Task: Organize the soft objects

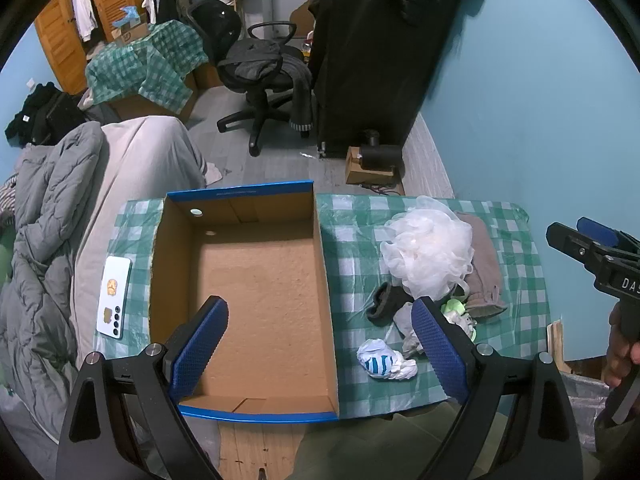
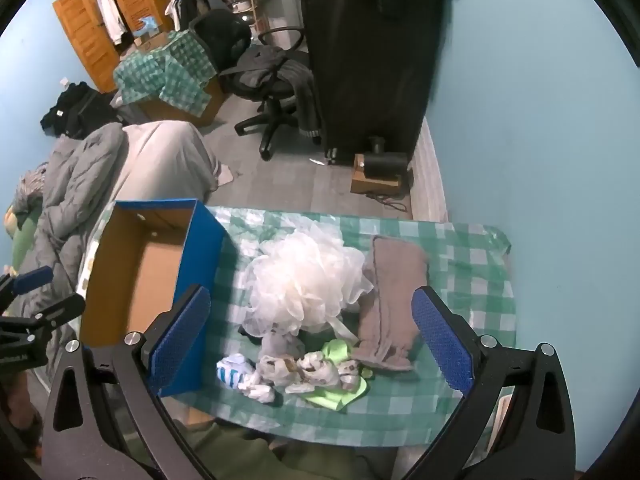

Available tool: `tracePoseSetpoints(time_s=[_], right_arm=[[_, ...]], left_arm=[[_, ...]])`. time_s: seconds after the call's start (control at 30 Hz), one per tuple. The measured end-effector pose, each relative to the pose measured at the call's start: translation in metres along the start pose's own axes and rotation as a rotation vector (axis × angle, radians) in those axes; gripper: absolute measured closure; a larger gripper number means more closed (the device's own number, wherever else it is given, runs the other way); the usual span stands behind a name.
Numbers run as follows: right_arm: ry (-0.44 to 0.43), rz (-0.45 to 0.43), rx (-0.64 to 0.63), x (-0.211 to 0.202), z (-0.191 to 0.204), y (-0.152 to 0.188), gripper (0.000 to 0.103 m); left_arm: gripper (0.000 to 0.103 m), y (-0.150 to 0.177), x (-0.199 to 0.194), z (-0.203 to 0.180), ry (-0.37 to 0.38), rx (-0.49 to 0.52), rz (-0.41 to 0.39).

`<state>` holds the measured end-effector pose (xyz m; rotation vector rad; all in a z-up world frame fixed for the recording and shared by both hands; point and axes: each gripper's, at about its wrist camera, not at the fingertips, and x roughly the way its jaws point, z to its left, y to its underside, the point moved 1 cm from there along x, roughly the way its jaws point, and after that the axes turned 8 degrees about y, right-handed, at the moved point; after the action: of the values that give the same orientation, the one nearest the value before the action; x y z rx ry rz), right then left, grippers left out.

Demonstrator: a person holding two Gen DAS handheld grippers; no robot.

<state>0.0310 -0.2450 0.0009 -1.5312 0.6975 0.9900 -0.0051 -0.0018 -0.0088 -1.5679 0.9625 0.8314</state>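
Soft items lay heaped on the right half of the table (image 2: 472,264), beside the box (image 1: 248,276), none in it yet. Counted: one white mesh pouf (image 2: 304,280), one brown cloth (image 2: 392,300) at the pouf's right, one dark sock (image 1: 386,300), one striped sock (image 2: 234,374), one green cloth (image 2: 340,384) under some pale balled socks (image 2: 316,368) whose number could not be told. One box, blue outside, open and bare inside, sat on the left half; one phone (image 1: 114,296) lay at the left edge.

Left gripper (image 1: 320,344) hung over the box's near end, jaws wide apart, holding nothing. Right gripper (image 2: 312,340) hung over the pile, jaws likewise spread and empty.

Judged: sorting not yet begun, first pick in hand. Next move calls for lowering the right gripper onto one item, probably the pouf, closing gently, then carrying it left into the box.
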Motion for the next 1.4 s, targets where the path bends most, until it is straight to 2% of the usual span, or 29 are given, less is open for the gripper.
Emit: tracePoseSetpoints(time_s=[1.4], right_arm=[[-0.011,0.007,-0.002,0.001,-0.004,0.002,0.002]], left_arm=[[0.009,0.002,0.006,-0.013,0.015,-0.013,0.015]])
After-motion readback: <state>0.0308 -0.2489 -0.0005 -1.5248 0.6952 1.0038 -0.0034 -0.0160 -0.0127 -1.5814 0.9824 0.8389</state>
